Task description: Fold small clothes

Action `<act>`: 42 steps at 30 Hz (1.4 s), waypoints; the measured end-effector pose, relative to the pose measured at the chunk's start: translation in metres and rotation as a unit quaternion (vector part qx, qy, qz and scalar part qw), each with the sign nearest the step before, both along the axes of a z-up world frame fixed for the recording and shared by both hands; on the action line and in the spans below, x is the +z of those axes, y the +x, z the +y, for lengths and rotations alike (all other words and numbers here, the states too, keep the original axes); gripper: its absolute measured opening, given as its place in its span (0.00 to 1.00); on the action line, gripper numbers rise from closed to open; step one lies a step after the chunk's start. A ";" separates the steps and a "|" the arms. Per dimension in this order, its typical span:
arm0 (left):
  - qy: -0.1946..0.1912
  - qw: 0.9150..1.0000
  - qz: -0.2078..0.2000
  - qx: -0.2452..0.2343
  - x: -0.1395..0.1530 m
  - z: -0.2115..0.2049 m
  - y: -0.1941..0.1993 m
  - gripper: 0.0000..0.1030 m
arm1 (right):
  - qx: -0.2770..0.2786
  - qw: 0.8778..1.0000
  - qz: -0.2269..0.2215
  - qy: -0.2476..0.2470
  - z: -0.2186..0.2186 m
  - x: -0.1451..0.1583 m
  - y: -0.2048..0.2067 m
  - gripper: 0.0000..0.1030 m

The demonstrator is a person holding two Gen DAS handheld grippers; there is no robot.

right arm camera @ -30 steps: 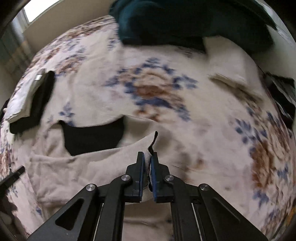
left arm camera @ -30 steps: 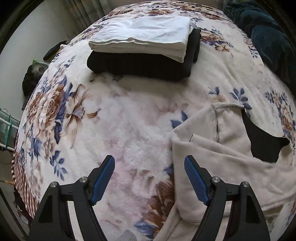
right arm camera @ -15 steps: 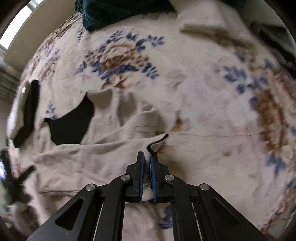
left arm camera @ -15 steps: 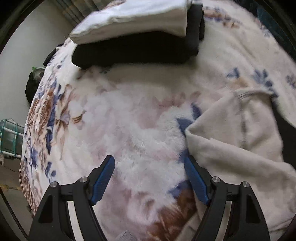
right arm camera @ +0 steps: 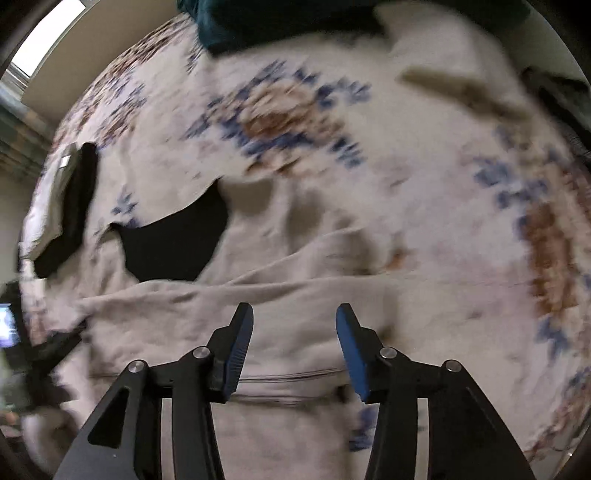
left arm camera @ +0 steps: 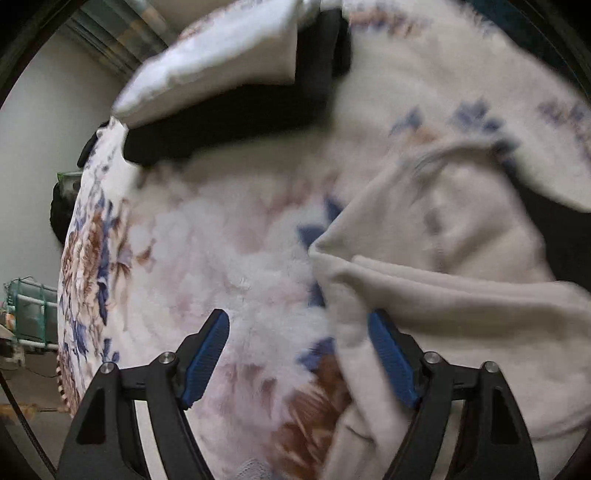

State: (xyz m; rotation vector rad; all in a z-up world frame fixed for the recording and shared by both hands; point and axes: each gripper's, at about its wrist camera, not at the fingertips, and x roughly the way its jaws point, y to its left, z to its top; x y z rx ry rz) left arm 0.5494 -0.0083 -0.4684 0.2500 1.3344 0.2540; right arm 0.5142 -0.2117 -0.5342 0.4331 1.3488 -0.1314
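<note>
A cream fleece garment (left arm camera: 443, 295) with a black lining (right arm camera: 173, 247) lies partly folded on the floral blanket (left arm camera: 221, 240). My left gripper (left arm camera: 297, 321) hovers low over the garment's left edge, its jaws opening. The cloth's edge lies between them against the right finger (left arm camera: 391, 354), and the other finger stands over bare blanket. My right gripper (right arm camera: 294, 314) points down over the same garment (right arm camera: 295, 258), its jaws opening. The cloth lies flat beneath them, with nothing pinched.
A folded white piece (left arm camera: 221, 62) rests on a folded black one (left arm camera: 229, 118) at the far side of the bed. Dark teal clothes (right arm camera: 295, 18) are heaped at the far edge. The bed's left edge drops to the floor.
My right gripper's jaws have parted and let go of the garment's dark-edged corner, which now lies flat. Both grippers have sunk closer to the bed, the left one reaching the garment's edge.
</note>
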 end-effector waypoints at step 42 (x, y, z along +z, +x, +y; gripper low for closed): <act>-0.033 0.999 -0.011 -0.029 0.000 -0.021 -0.007 1.00 | -0.100 0.991 0.045 0.072 -0.049 -0.053 -0.026 0.10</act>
